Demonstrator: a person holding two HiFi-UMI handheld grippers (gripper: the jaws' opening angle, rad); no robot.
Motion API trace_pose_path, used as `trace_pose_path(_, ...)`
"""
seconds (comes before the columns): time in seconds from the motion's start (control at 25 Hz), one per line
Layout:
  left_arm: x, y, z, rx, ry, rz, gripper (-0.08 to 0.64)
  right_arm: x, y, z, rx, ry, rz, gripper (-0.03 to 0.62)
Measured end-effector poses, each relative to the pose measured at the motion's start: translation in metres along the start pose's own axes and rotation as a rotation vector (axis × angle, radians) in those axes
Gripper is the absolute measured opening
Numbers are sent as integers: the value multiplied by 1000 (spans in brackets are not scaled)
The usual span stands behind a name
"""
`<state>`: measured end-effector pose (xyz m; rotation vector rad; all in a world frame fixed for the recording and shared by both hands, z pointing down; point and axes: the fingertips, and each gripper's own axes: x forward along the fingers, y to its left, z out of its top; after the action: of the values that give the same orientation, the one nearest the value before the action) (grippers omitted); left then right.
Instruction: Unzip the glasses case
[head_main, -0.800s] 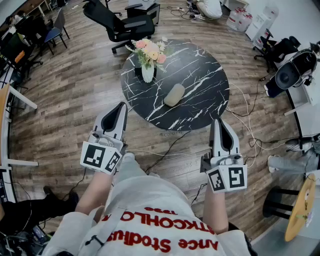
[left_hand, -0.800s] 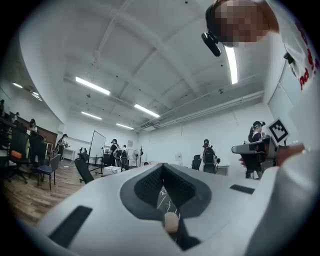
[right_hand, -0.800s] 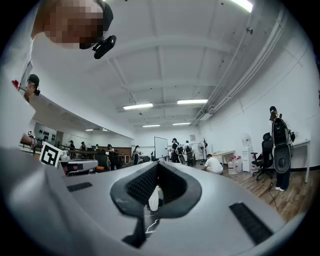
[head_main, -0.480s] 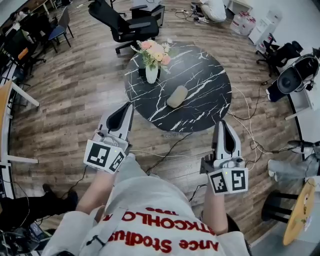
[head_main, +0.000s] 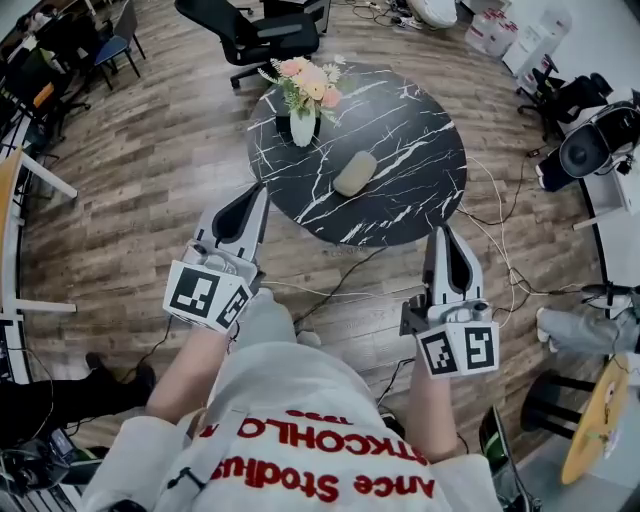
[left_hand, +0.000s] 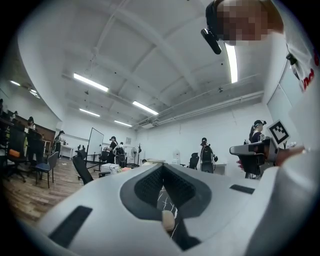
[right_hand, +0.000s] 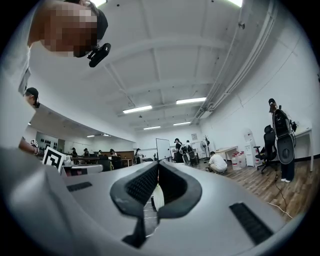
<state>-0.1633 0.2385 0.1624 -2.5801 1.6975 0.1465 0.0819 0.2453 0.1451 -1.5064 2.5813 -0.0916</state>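
While left gripper (head_main: 259, 191) and right gripper (head_main: 443, 233) hover closed, empty, the glasses case (head_main: 354, 173) — likely light, slidy — needs pinning, its zipper pull pinching.

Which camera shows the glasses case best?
The head view: the whole glasses case lies in plain sight on the marble table. The left gripper view catches only a beige sliver of it past the left tongs; the right gripper view does not clearly show it.
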Motion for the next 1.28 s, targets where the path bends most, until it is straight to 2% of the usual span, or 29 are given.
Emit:
trace_pose_path(0.2,20,-3,-10,-12,18,-24,2,11,-10,-12,17,20,-6,15)
trace_pose_path(0.44,75,3,-32,-28,31,-74,2,38,-42,-24,5,56,-48,15)
trace_pose_path(0.72,156,22,-48,0,33,-152,2,111,-85,-32,-3,91,-85,15)
trace_pose_path(0.84,181,27,-60,-21,43,-200,2,146,-94,-41,-6,111,-88,15)
trace_pose_path(1.04,208,24,-90,-41,97,-298,2,179,-108,-57,-10,149,-109,15)
trace_pose_path(1.2,220,22,-116,-71,152,-326,2,187,-128,-72,-1,187,-127,15)
trace_pose_path(1.28,224,20,-128,-84,180,-328,2,191,-138,-79,-25,210,-129,15)
